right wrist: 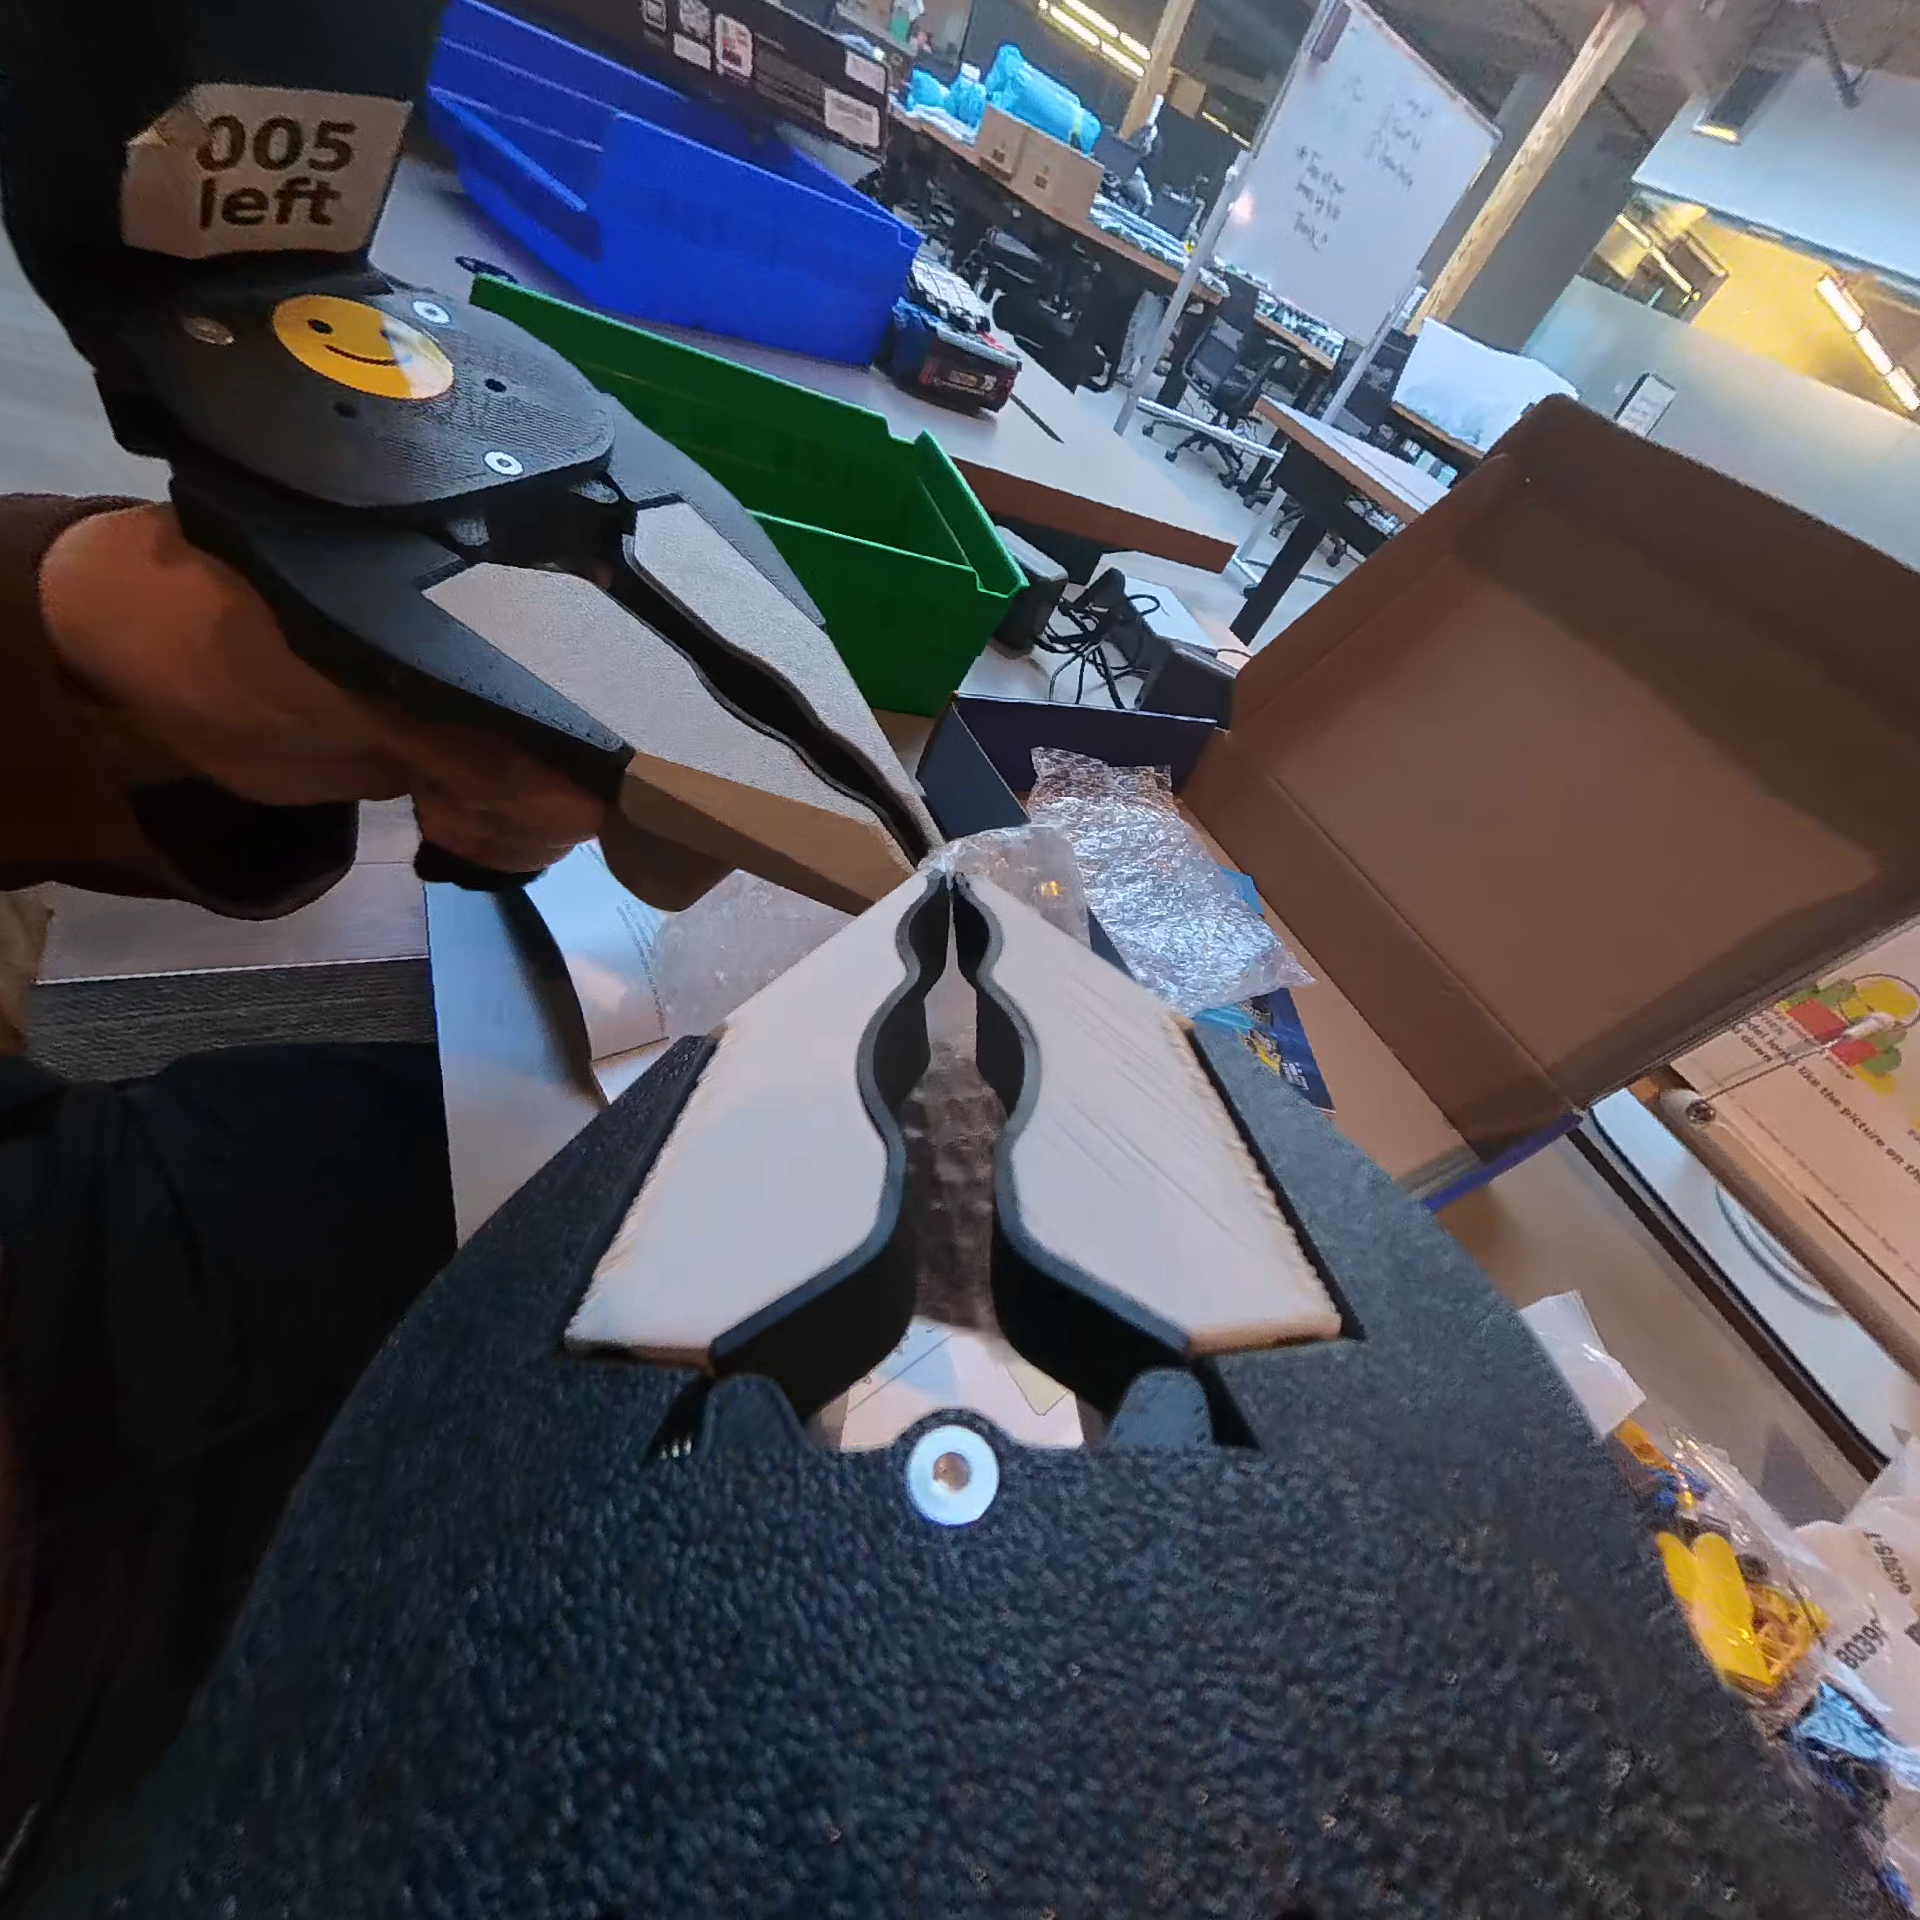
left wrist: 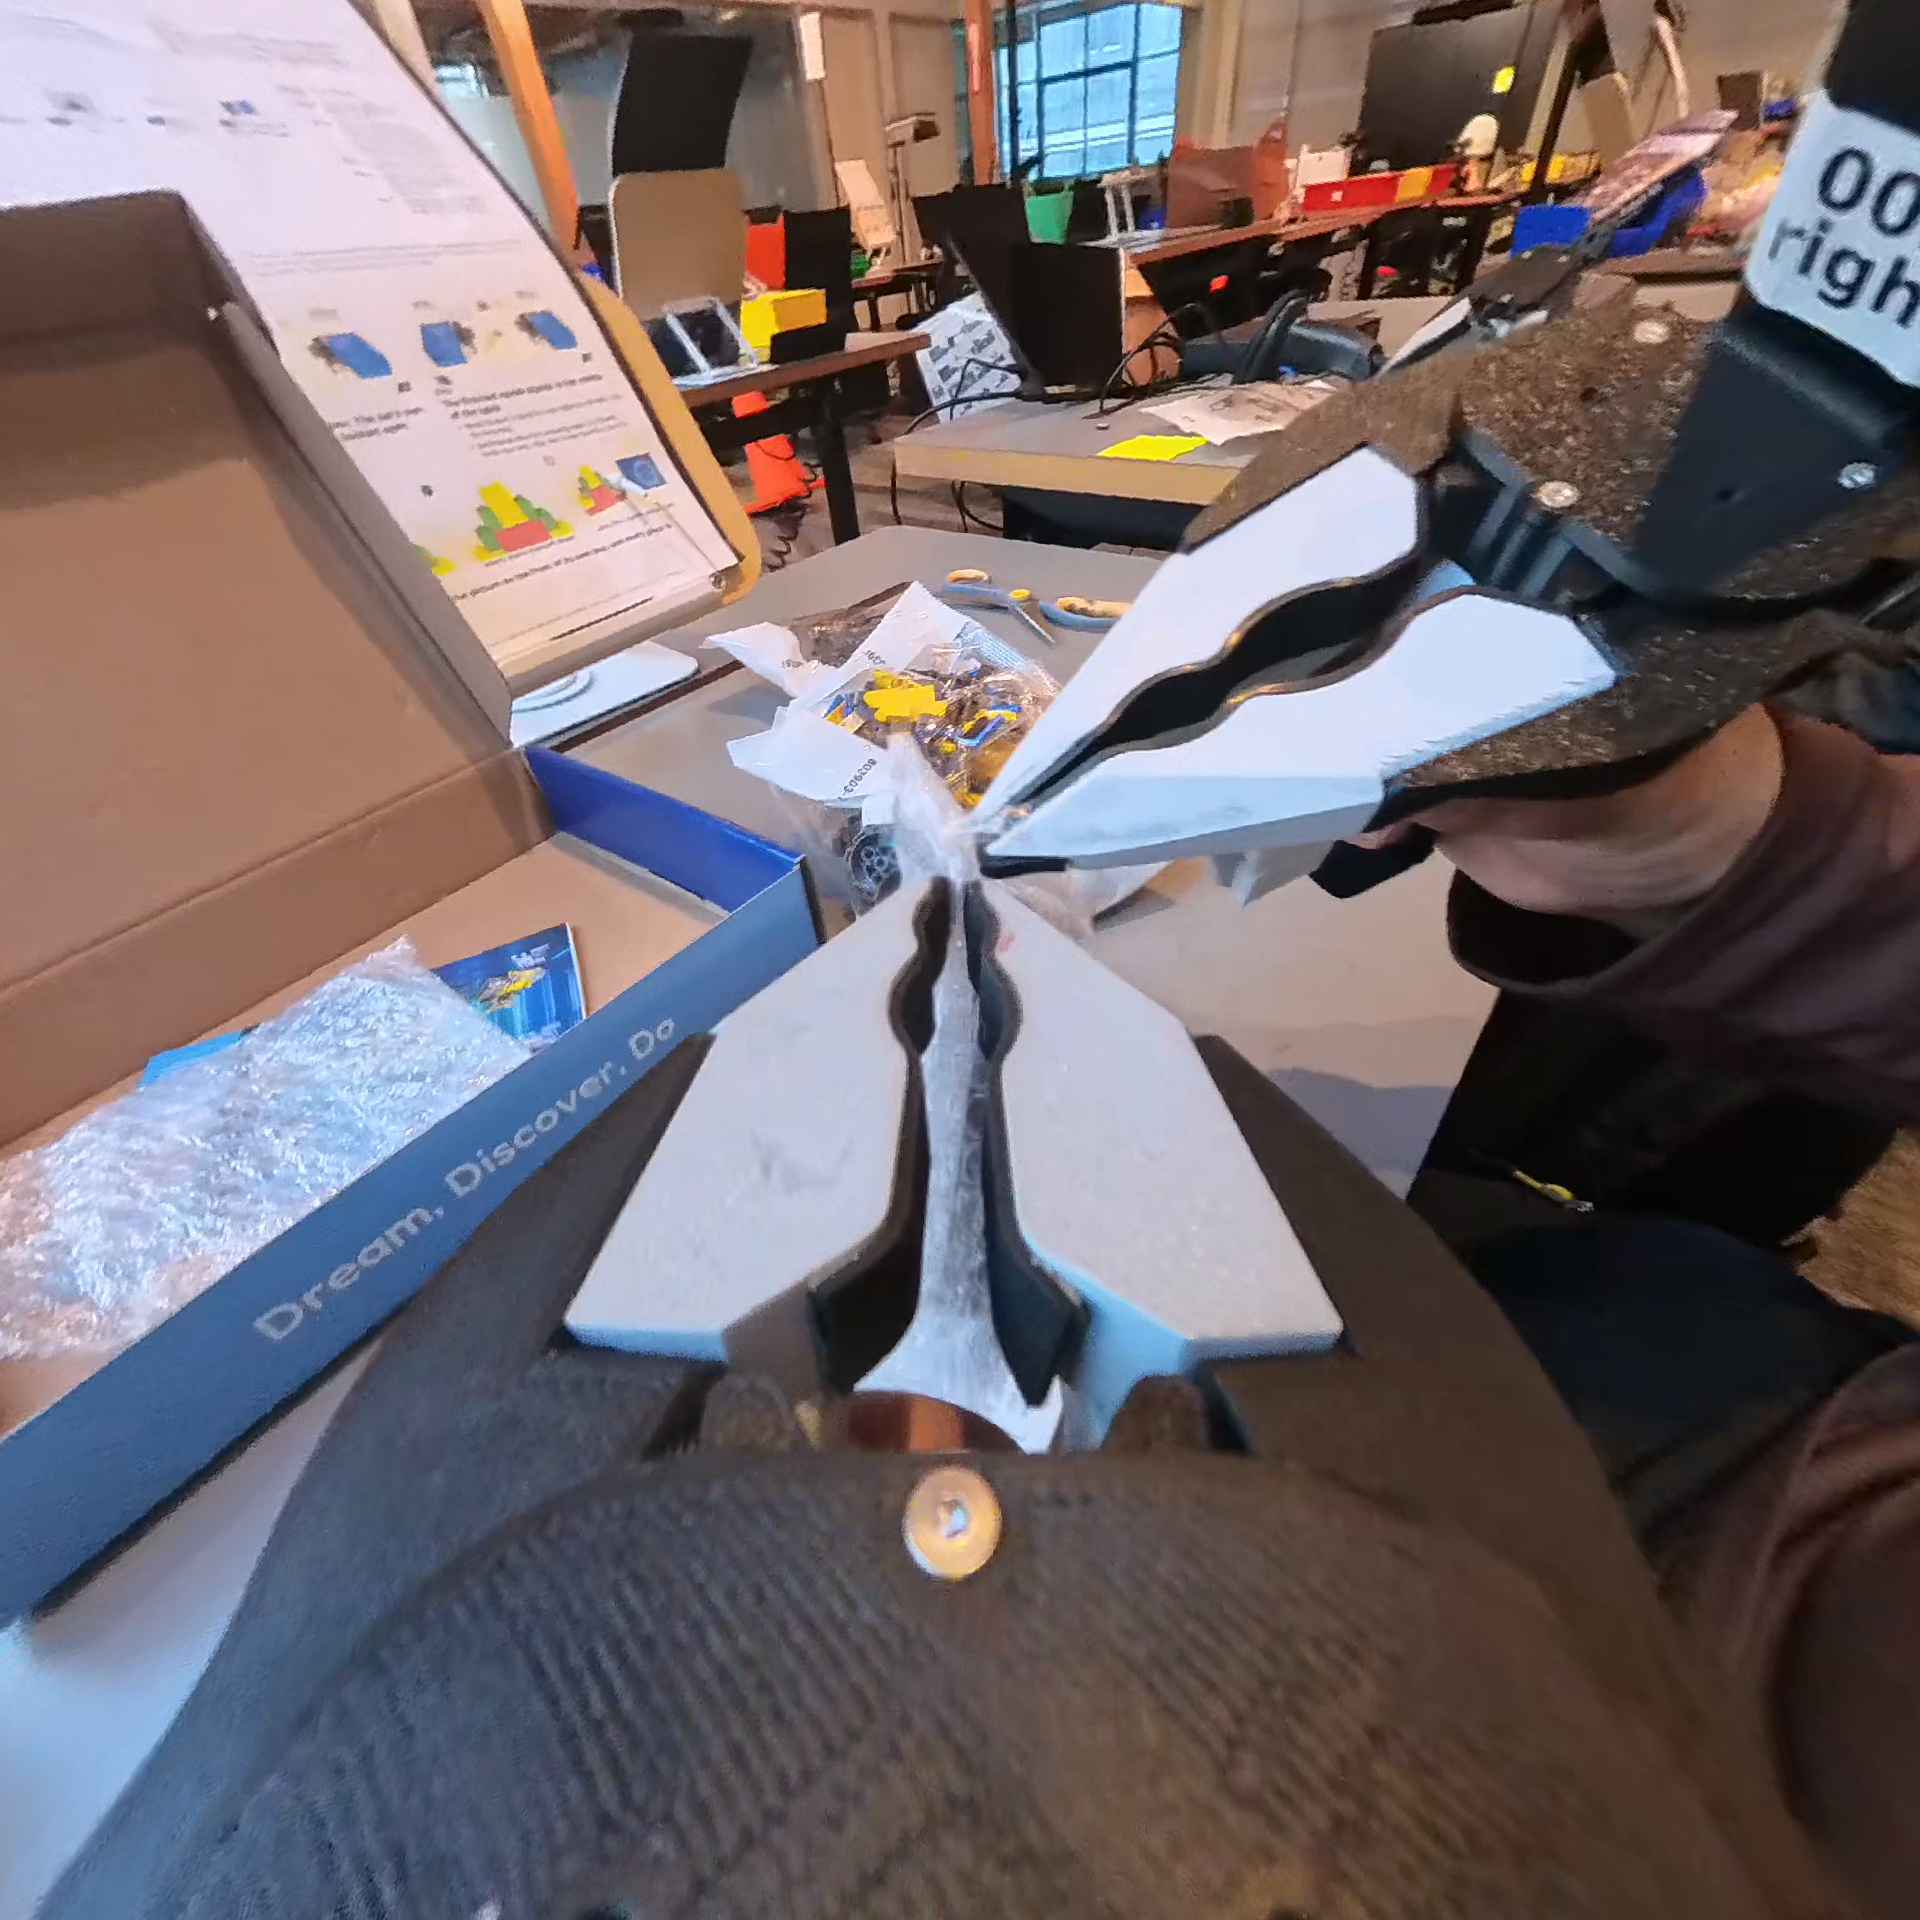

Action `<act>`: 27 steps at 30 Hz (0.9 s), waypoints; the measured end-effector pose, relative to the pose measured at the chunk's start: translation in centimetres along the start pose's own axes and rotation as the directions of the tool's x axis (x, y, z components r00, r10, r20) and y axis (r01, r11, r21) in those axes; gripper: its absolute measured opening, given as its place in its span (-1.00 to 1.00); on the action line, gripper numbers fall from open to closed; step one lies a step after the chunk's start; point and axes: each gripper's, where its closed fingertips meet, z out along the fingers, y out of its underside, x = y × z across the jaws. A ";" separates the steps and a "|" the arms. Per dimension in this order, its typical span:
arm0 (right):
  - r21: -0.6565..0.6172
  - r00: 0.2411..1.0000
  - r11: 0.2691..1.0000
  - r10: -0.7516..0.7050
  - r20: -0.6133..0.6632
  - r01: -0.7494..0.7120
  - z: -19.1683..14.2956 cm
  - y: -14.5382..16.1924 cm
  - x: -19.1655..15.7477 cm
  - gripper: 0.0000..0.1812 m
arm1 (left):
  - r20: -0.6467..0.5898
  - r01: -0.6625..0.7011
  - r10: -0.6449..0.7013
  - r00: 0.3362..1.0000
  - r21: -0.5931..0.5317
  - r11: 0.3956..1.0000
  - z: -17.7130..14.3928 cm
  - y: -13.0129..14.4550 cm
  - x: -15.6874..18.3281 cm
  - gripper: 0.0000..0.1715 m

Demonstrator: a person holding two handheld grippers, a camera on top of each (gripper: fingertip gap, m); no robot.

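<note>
Both grippers (left wrist: 954, 883) (right wrist: 951, 878) pinch plastic wrap (right wrist: 982, 852).

I am in a large open workshop or lab. Long wooden workbenches (left wrist: 1382, 223) run in rows across the hall, laden with blue plastic storage bins (right wrist: 665, 187) and a green plastic bin (right wrist: 831, 509). A white whiteboard on a stand (right wrist: 1351, 166), black rolling office chairs (right wrist: 1226, 374) and an orange traffic cone (left wrist: 774, 462) stand about.
</note>
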 end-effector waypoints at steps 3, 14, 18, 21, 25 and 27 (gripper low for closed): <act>-0.014 0.995 1.000 -0.024 -0.098 0.022 -0.2 0.1 1.2 -1.00 | 0.047 -0.039 0.040 0.998 -0.004 0.999 0.1 -0.1 -0.2 -1.00; -0.027 0.955 0.974 0.215 -0.203 -0.225 -2.3 1.2 7.2 -1.00 | 0.016 0.138 -0.139 0.990 0.069 0.988 1.4 -0.9 1.5 -1.00; -0.053 0.981 0.985 0.158 -0.113 -0.165 -2.1 0.8 5.6 -0.85 | 0.043 0.222 -0.227 0.973 0.092 0.971 1.0 -0.8 -0.2 -1.00; -0.046 0.963 0.962 0.269 -0.011 -0.269 -3.1 0.7 5.6 -0.60 | 0.021 0.329 -0.333 0.943 0.122 0.937 0.3 -0.8 -1.4 -1.00; -0.001 0.879 0.892 0.446 0.168 -0.452 -4.4 0.0 5.2 -0.39 | 0.038 0.344 -0.351 0.936 0.119 0.931 0.3 -0.4 -2.1 -1.00; -0.050 0.869 0.888 0.457 0.190 -0.457 -3.8 1.0 4.4 -0.41 | 0.026 0.348 -0.353 0.935 0.120 0.930 0.4 -0.4 -2.0 -1.00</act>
